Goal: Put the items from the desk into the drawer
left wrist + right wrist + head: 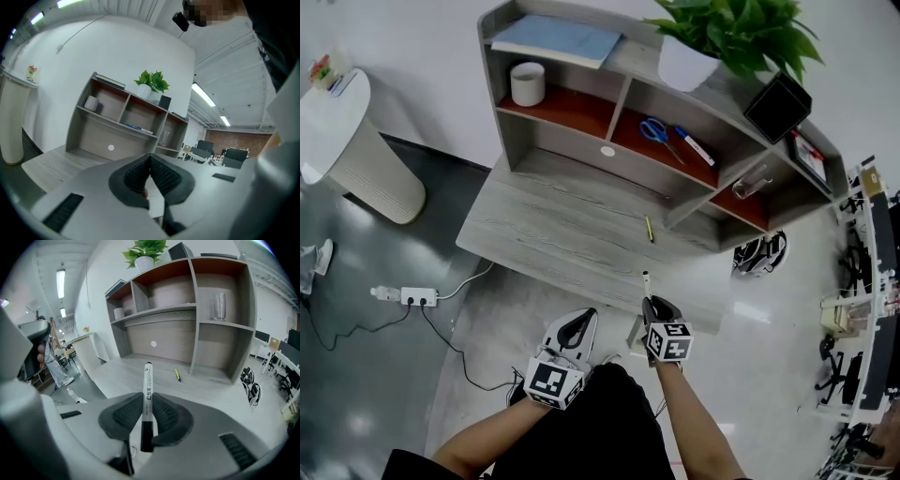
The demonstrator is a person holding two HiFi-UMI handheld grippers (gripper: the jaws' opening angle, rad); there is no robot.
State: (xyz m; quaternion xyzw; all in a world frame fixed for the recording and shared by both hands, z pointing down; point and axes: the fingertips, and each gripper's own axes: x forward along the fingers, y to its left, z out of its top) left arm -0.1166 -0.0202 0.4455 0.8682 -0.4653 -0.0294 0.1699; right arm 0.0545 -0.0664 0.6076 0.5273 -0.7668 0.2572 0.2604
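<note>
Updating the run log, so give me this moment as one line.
right gripper: shut on white marker with black cap | left gripper: shut, empty | thin yellow pen: on grey wooden desk

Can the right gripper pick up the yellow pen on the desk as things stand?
Probably not: the right gripper is shut on a white marker, so its jaws are taken. The way itself looks free: the yellow pen lies in the open on the desk.

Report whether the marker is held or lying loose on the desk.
Held. The marker sits clamped between the jaws of the right hand-held gripper, its front end sticking out past them.
</note>
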